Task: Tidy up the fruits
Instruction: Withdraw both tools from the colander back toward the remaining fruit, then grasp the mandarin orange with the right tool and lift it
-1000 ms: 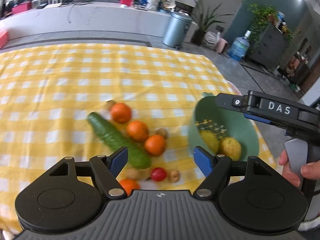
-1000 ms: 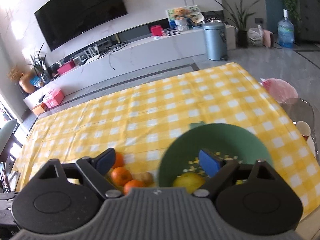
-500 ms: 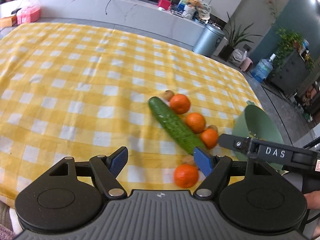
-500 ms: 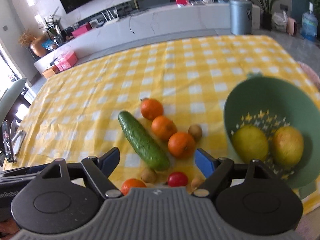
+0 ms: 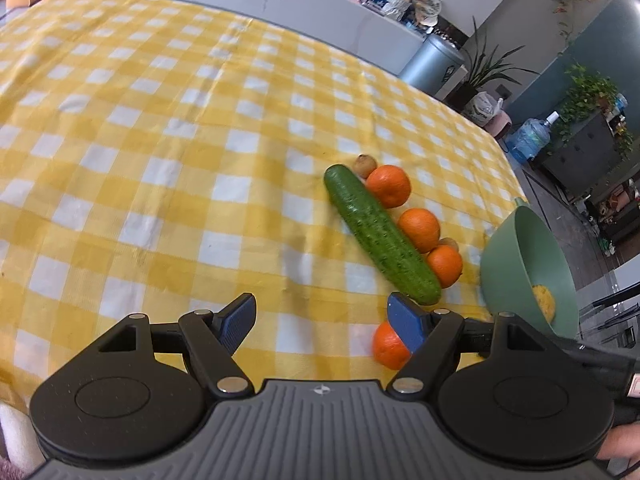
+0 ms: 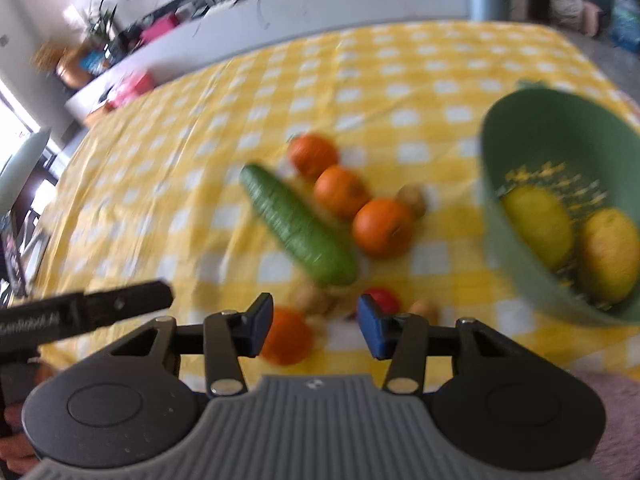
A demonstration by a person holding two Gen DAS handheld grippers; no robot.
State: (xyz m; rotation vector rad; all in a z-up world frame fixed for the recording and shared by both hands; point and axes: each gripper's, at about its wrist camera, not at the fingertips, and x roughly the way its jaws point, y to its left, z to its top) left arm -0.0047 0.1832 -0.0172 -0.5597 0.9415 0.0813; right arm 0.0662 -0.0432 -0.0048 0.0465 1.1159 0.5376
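On the yellow checked cloth lies a cucumber [image 5: 380, 236] [image 6: 298, 226] with three oranges [image 5: 419, 229] [image 6: 340, 190] in a row along its right side. A further orange [image 5: 390, 346] [image 6: 289, 336] sits nearer, beside a red tomato [image 6: 382, 300] and small brown fruits [image 6: 312, 300]. The green bowl [image 5: 516, 264] [image 6: 504, 152] at the right holds two yellow fruits [image 6: 538, 224]. My left gripper [image 5: 322, 318] stands open over bare cloth. My right gripper [image 6: 316, 322] hovers above the near orange and tomato; its jaws are closing, with no pad pressing on anything.
The left gripper's body [image 6: 84, 312] juts in at the left of the right wrist view. The table's right edge runs just past the bowl. Beyond the far edge stand a long white cabinet [image 5: 280, 0], a bin [image 5: 432, 60] and plants.
Both grippers have come down closer to the fruit. The right gripper's jaws stand much narrower than before. The left view has swung left, leaving the bowl at its right edge.
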